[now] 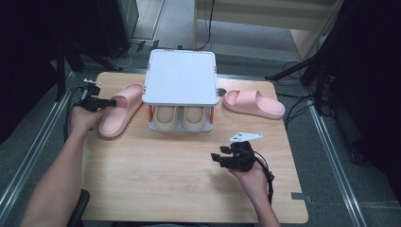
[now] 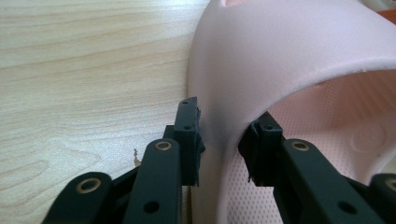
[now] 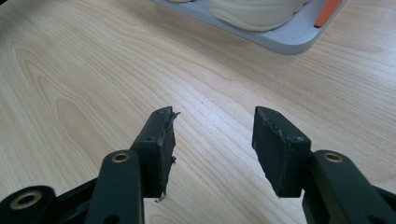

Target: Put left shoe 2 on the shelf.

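A pink slipper (image 1: 120,111) lies left of the rack on the wooden table (image 1: 156,179). My left gripper (image 1: 112,101) reaches it from the left. In the left gripper view the left gripper (image 2: 224,140) straddles the slipper's strap (image 2: 280,51), one jaw outside the strap wall and one inside, and both pads press on it. A second pink slipper (image 1: 253,104) lies right of the rack. My right gripper (image 1: 216,158) hovers over bare table in front of the rack; in its own view the right gripper (image 3: 212,140) stands open with nothing between the jaws.
A white two-level shoe rack (image 1: 179,75) with orange posts stands at the table's back middle, with a pair of beige shoes (image 1: 179,118) on its lower shelf. The rack's base (image 3: 289,42) is ahead of the right gripper. Dark stands and cables surround the table.
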`<state>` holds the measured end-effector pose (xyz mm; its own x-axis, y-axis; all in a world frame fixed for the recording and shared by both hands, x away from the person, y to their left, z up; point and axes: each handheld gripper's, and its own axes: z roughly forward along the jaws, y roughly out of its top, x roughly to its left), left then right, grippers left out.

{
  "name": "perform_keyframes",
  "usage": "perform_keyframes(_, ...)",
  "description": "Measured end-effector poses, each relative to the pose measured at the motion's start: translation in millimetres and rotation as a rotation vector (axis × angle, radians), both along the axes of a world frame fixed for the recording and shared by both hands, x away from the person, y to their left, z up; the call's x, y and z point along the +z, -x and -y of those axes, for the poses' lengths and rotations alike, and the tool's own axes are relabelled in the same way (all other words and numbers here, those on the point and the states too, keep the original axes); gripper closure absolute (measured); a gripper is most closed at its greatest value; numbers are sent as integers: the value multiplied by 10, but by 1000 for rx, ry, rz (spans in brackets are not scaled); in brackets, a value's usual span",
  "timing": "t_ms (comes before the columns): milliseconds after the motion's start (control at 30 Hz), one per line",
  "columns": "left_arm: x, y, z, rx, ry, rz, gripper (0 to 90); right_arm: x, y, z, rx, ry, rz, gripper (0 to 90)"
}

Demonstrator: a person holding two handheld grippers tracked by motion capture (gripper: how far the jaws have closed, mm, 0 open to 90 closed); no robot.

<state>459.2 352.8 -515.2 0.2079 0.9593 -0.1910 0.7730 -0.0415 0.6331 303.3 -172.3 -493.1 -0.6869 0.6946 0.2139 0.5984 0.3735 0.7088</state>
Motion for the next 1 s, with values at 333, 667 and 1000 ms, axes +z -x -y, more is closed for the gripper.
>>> perform_keyframes(333, 94, 71, -5, 67, -3, -54, 813, 9, -38, -36, 18, -8, 3, 494)
perform_keyframes(667, 240, 205, -25, 94, 27, -49, 818, 1, -90, -154, 65, -4, -1, 494)
perform_keyframes(1000, 605, 193, 82, 111, 18, -33, 816, -1, -163, -238, 90, -21, -13, 493)
